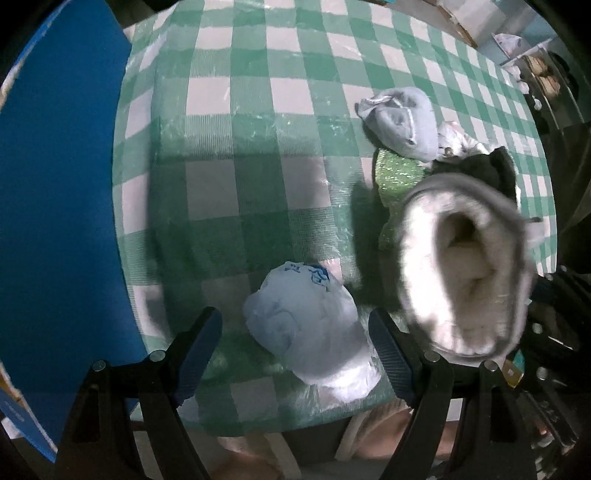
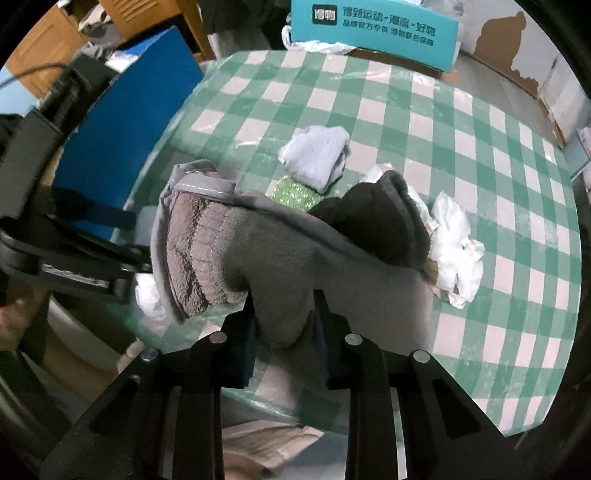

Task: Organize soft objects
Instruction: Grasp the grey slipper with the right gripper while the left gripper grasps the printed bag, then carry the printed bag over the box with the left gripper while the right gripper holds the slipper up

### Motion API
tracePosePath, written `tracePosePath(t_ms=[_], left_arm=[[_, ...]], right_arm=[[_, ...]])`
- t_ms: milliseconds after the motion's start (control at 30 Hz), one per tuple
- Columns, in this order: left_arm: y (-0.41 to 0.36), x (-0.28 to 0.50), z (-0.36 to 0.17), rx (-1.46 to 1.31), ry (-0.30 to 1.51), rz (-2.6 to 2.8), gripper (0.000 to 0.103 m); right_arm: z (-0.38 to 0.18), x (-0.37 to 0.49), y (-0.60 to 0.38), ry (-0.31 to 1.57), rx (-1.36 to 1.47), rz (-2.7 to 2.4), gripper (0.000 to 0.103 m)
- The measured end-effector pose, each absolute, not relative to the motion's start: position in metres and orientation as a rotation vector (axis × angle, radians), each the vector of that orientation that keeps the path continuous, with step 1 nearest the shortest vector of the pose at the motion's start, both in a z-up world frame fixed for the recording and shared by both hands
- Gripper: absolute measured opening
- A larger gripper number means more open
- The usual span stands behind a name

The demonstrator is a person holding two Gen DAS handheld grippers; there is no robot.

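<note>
In the right wrist view my right gripper (image 2: 286,332) is shut on a grey fleece slipper (image 2: 258,243), pinching its soft side, with the ribbed sole turned to the left. The same slipper (image 1: 465,273) hangs blurred at the right of the left wrist view, its white fuzzy lining facing the camera. My left gripper (image 1: 293,321) is open and points straight down over a pale blue plastic-wrapped bundle (image 1: 310,328) on the checked tablecloth (image 1: 236,147). The bundle lies between the pads, and the left pad stands apart from it.
A grey-blue folded cloth (image 2: 317,155), a green glittery sponge (image 2: 291,195), a dark slipper (image 2: 380,221) and crumpled white plastic (image 2: 454,251) lie together mid-table. A blue box (image 1: 55,184) stands at the table's left edge and a teal printed box (image 2: 373,29) at the far edge.
</note>
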State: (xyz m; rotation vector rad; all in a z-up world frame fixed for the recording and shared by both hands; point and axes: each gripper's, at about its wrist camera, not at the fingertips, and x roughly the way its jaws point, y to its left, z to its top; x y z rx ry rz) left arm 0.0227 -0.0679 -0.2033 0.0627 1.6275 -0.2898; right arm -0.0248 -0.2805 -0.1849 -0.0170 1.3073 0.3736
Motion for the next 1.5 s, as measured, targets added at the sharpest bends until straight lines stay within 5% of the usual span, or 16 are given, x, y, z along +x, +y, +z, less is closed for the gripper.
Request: tracePosePath(t_ms=[133,200,367,1500], left_arm=[[-0.067,0.026,-0.205,0.039,1.618,-0.290,0.079],[-0.069,0.027,-0.203,0.067,1.600,-0.297,0.057],[-0.072,0.027,-0.198,0.080,1.567,-0.318,0.052],[-0.043,0.012,-0.082,0.175,1.195,-0.351,0.049]], right_arm=[[-0.178,-0.031,-0.283,1.294,0.013,0.361,0.024],[-0.176,-0.032,-0.284,1.288,0.022,0.360,0.023],[-0.168,-0.037,-0.287,1.271,0.040,0.368,0.023],[-0.073,-0.019,-0.280,1.059,0.106,0.380,0.023]])
